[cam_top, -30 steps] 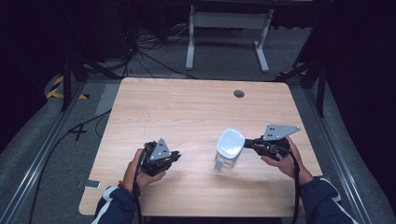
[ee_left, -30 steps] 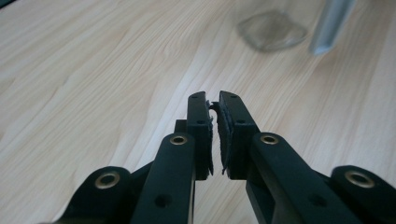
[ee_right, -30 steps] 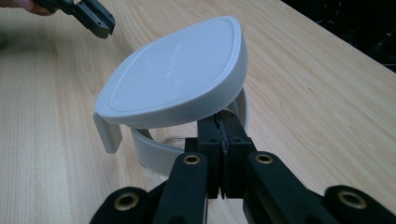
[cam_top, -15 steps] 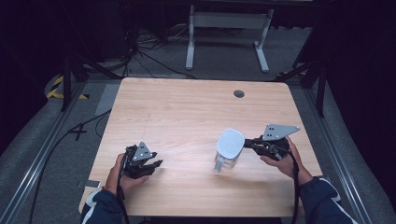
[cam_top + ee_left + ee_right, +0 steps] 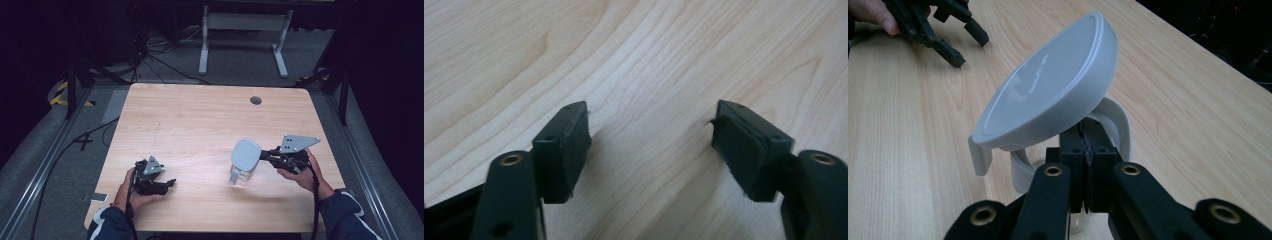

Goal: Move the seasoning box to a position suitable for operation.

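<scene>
**Meanwhile, at the table: pitcher gripped by a thin edge, lid up**

High view: stands right of centre on the wooden table (image 5: 200,120), a clear pitcher (image 5: 243,167) with pale grey lid (image 5: 246,153) and grey handle. Held from the right by the right gripper (image 5: 263,154), jaws closed at the lid's rear. Rests well apart near the front-left edge, the left gripper (image 5: 169,183), jaws spread and empty.

Left gripper view: shows bare wood grain between widely parted black pads (image 5: 574,145); nothing held.

Right gripper view: pinches a thin part just beneath the raised, tilted lid (image 5: 1048,85), probably the hinge or handle top. Looks smooth, hard and slippery, the plastic. Could slip or twist out if lifted by so narrow a hold; could tip with no second support; could drop shut, the lid, if jolted.
</scene>
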